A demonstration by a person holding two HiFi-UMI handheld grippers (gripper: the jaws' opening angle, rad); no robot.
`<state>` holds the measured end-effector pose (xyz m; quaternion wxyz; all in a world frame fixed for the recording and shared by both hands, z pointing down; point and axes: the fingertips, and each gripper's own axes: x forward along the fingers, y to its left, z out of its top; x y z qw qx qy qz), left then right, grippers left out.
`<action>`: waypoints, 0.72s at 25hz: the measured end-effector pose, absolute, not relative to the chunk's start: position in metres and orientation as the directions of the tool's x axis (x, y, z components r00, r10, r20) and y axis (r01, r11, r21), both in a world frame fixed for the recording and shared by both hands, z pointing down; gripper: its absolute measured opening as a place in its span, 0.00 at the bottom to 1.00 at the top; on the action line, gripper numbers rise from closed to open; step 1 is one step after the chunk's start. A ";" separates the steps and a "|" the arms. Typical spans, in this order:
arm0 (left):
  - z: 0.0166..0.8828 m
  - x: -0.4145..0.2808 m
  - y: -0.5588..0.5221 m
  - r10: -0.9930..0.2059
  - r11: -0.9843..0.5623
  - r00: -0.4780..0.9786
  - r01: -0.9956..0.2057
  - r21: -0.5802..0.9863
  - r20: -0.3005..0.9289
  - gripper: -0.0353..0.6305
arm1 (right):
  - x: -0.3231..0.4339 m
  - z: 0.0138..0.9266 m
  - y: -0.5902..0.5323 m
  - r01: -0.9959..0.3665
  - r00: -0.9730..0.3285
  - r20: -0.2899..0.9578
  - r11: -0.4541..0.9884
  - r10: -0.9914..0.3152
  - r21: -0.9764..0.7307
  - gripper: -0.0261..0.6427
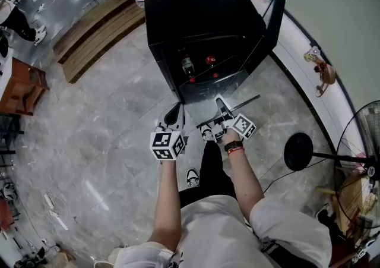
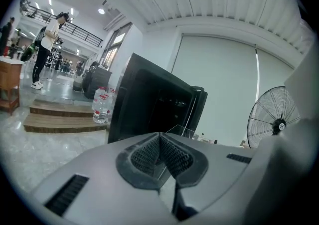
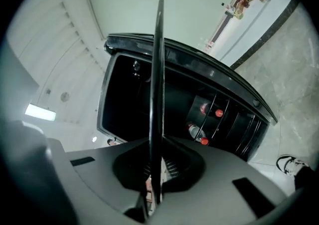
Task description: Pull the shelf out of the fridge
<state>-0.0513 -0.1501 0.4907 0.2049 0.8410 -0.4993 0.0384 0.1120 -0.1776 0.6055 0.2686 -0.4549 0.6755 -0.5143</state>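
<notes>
Jaws of right gripper pinch the thin shelf, almost fully together.

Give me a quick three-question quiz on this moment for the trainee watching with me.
1. Multiple choice: the right gripper is shut on A) a bottle, B) the shelf, C) nothing.
2. True or false: the fridge door is closed.
3. Fill in: the bottles in the fridge have ___ caps.
Key: 1 B; 2 false; 3 red.
</notes>
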 end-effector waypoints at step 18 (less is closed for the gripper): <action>0.432 -0.052 -0.112 -0.795 -0.514 0.564 -0.821 0.249 0.221 0.08 | 0.114 0.478 -0.123 -0.425 -0.395 -0.014 0.197 -0.918 -0.883 0.07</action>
